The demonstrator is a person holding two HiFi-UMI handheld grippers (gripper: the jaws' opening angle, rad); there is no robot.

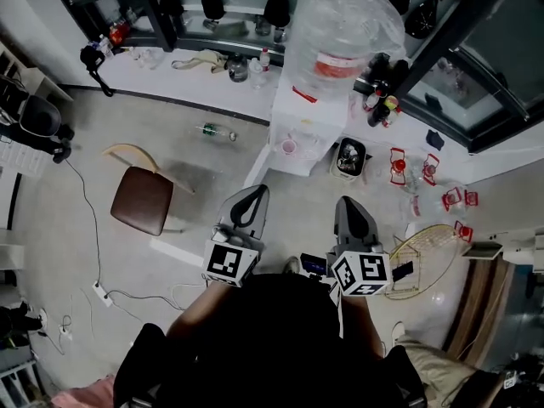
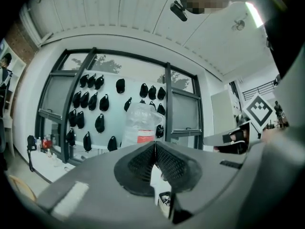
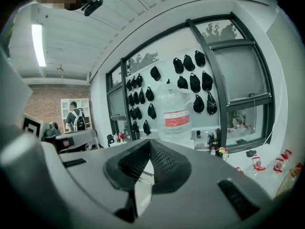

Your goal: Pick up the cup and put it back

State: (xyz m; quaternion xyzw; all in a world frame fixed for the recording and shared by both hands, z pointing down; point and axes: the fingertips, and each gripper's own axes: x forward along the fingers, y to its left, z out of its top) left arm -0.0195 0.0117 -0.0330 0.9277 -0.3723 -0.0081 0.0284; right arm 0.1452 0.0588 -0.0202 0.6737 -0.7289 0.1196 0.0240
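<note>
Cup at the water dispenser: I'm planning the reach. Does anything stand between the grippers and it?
Nothing visible does. In the head view only floor lies between the left gripper, the right gripper and the cup.

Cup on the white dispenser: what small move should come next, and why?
Probably open the jaws of the left gripper first. They are pressed together with nothing between them, and the pink cup stands untouched on the dispenser, some way ahead of it, so shut jaws could not take it.
</note>
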